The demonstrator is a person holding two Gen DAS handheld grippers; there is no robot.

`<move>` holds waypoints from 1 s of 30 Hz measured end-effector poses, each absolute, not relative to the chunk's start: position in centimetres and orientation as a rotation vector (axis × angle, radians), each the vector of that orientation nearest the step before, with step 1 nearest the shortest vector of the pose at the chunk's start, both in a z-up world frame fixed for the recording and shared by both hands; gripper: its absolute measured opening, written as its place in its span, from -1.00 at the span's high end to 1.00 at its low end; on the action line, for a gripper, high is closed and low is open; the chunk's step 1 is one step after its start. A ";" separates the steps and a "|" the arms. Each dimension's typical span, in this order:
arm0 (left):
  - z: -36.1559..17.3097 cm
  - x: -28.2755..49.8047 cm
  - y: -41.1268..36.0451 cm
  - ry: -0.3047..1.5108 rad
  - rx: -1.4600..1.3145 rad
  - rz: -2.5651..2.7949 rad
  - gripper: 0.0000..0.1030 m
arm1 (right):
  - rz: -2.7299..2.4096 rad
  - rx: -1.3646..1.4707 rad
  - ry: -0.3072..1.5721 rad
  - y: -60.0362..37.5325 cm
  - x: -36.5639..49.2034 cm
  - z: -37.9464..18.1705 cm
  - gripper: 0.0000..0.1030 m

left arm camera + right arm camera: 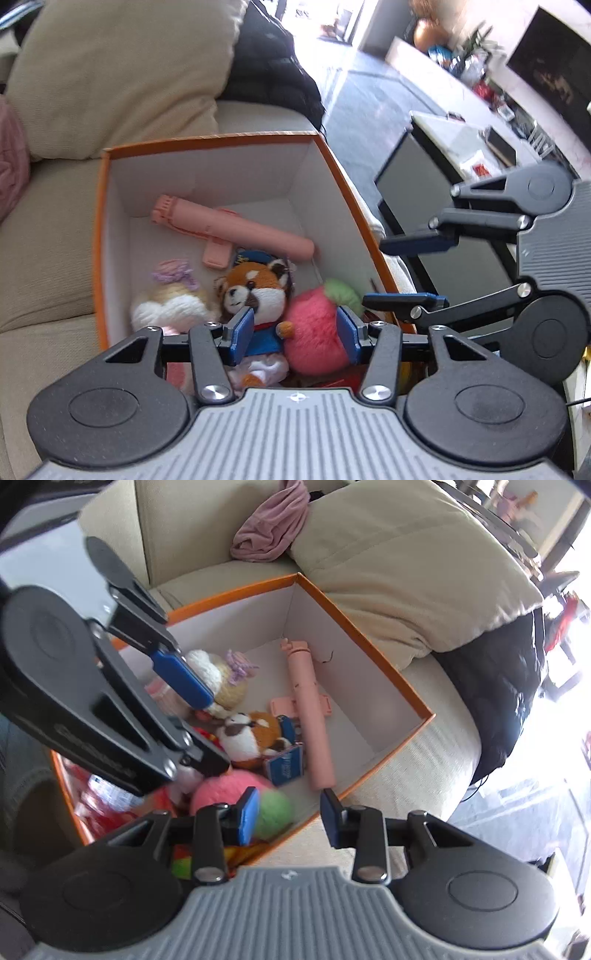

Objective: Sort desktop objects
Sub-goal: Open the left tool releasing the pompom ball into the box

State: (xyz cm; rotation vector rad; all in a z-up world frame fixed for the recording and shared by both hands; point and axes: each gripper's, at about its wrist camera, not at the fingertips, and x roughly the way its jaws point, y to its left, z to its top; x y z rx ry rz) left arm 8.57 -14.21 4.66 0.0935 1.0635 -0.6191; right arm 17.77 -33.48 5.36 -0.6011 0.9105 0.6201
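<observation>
Grippers hang over an orange box (99, 229) that sits on a beige sofa (48, 240). The left gripper (295, 334) points steeply down into the box with its blue pads parted fairly wide and nothing pressed between them; the red panda plush (255, 295) and the pink fuzzy ball (314, 332) lie beneath the gap, apart from the pads. The right gripper (291, 818) is also empty, its jaws at a middling gap above the near rim of the box, with the ball's green tuft (275, 814) just below its left pad. In the left wrist view the right gripper shows at the right edge, beside the box wall.

Inside the box, the red panda plush (in a blue outfit, with a blue tag beside it in the right wrist view) lies near the middle, touching the pink fuzzy ball. A cream and white knitted toy (166, 306) with a lilac bow sits beside the panda on its other side. A pink selfie stick (236, 229) lies across the white floor of the box behind them. Red and yellow items crowd the near corner, too blurred to name.

Around the box, a large beige cushion (122, 70) leans on the sofa back, with a pink cloth (273, 528) beside it and a black jacket (273, 62) on the sofa's end.
</observation>
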 end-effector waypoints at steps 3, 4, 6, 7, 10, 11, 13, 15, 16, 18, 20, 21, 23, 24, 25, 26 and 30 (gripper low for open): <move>5.4 7.1 -12.9 0.996 0.101 -0.568 -0.12 | 0.558 -0.545 0.917 -33.1 17.0 5.4 0.22; 5.6 6.5 -12.5 0.973 0.106 -0.551 -0.12 | 0.532 -0.519 0.925 -33.0 16.8 5.4 0.21; 6.1 5.5 -11.7 0.921 0.106 -0.521 -0.12 | 0.492 -0.453 0.940 -32.8 16.4 5.5 0.17; 6.2 5.1 -11.4 0.898 0.107 -0.509 -0.12 | 0.474 -0.421 0.947 -32.7 16.2 5.5 0.17; 6.5 3.8 -10.5 0.844 0.114 -0.466 -0.12 | 0.439 -0.326 0.970 -32.5 15.6 5.3 0.17; 6.5 3.4 -10.3 0.830 0.115 -0.455 -0.12 | 0.432 -0.298 0.972 -32.4 15.4 5.2 0.17; 6.5 2.6 -9.8 0.808 0.109 -0.435 -0.12 | 0.410 -0.257 0.962 -32.1 14.7 5.1 0.15; 6.3 1.8 -9.4 0.786 0.100 -0.419 -0.14 | 0.389 -0.230 0.937 -31.8 13.9 5.1 0.03; 6.2 1.5 -9.2 0.774 0.092 -0.411 -0.17 | 0.376 -0.211 0.923 -31.7 13.4 5.0 0.02; 6.0 1.0 -8.7 0.750 0.077 -0.393 -0.23 | 0.348 -0.165 0.899 -31.5 12.5 4.9 0.02; 5.7 0.4 -8.2 0.726 0.066 -0.373 -0.28 | 0.320 -0.116 0.878 -31.4 11.7 4.8 0.02; 5.5 0.1 -8.0 0.716 0.064 -0.364 -0.32 | 0.301 -0.093 0.864 -31.4 11.3 4.7 0.02; 5.1 -0.4 -7.6 0.696 0.063 -0.343 -0.34 | 0.272 -0.071 0.842 -31.2 10.6 4.4 0.01; 4.8 -0.6 -7.5 0.691 0.066 -0.332 -0.38 | 0.260 -0.066 0.827 -31.1 10.3 4.2 0.01; 4.6 -0.8 -7.5 0.686 0.070 -0.321 -0.39 | 0.249 -0.063 0.813 -31.0 10.0 4.1 0.01; 4.4 -1.0 -7.4 0.682 0.072 -0.309 -0.42 | 0.237 -0.059 0.802 -30.9 9.8 3.9 0.01; 3.6 -1.7 -7.2 0.680 0.070 -0.285 -0.43 | 0.191 -0.013 0.780 -31.2 9.0 3.1 -0.03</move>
